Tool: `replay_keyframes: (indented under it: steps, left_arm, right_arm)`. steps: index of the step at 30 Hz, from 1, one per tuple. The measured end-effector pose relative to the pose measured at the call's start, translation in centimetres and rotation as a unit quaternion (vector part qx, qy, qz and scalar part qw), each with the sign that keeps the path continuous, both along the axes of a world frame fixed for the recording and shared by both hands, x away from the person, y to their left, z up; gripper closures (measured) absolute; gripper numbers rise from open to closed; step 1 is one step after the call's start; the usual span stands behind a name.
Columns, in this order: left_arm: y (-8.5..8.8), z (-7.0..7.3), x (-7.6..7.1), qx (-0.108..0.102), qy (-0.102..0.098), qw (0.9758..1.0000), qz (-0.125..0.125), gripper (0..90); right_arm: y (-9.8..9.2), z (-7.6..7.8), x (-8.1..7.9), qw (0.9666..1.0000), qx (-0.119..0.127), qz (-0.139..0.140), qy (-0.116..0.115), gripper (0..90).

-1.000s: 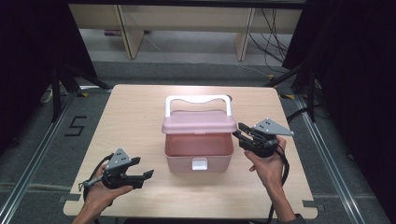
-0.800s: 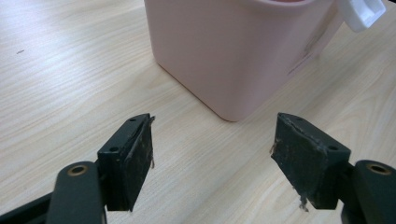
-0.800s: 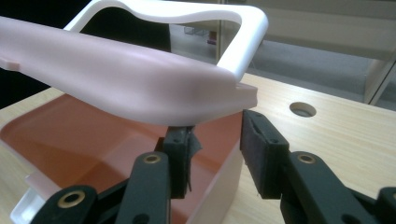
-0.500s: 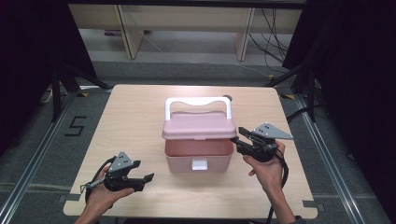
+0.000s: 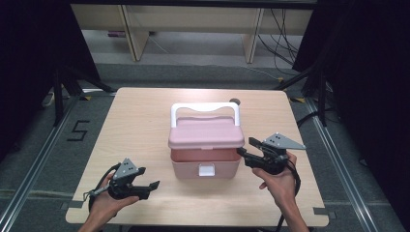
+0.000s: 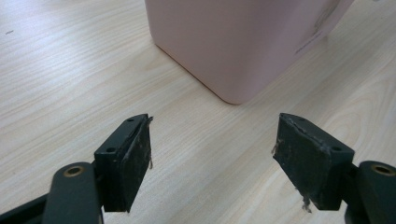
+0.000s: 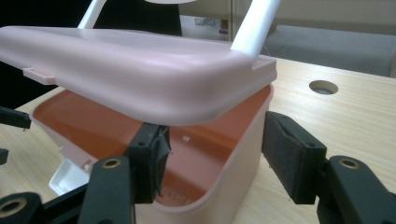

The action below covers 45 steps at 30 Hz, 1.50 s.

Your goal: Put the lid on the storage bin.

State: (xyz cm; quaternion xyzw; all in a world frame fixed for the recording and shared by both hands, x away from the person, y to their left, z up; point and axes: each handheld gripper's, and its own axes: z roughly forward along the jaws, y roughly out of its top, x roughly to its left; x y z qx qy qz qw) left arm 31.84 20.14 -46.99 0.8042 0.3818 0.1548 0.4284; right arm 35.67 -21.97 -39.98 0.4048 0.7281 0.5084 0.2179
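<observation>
A pink box (image 5: 205, 154) is sitting at the middle of a wooden table (image 5: 135, 125), its lid (image 5: 206, 134) hanging partly raised above the orange inside and its white handle (image 5: 205, 108) standing upright behind. The right gripper (image 5: 247, 151) is working at the box's right side; its jaws have just been opening and, in the right gripper view, are straddling the box's wall (image 7: 236, 168) beneath the lid's corner, apparently no longer pressing on it, though the near pad's contact is hard to judge. The left gripper (image 5: 152, 186) is waiting in front of the box's left corner, jaws spread wide and holding nothing. With nothing visibly propping the lid, it is likely to drop shut as the grip loosens, and a nudge from the right jaws could push the light box across the table.
</observation>
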Motion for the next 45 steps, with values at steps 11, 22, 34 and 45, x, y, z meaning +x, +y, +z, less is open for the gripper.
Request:
replay_keyframes:
  steps: [11,22,34,45]
  left_arm:
    - [0.3,-0.1,0.0,0.012,0.005,0.9999,-0.009,26.5]
    - [0.3,-0.2,-0.1,-0.003,0.001,1.0,0.002,26.5]
    - [0.5,-0.3,-0.3,-0.011,0.001,0.9999,0.011,26.5]
    - [0.8,-0.4,-0.7,0.016,-0.008,0.9998,0.005,24.3]
  right_arm:
    - [0.3,0.0,-1.2,0.9995,0.013,0.017,0.022,41.1]
    - [0.1,-0.3,-2.2,0.9996,0.015,0.021,0.008,40.8]
    - [-0.3,-1.4,-3.1,0.9994,0.008,0.024,0.026,40.2]
    - [-0.7,-3.1,-3.5,0.9978,0.034,0.014,0.055,26.8]
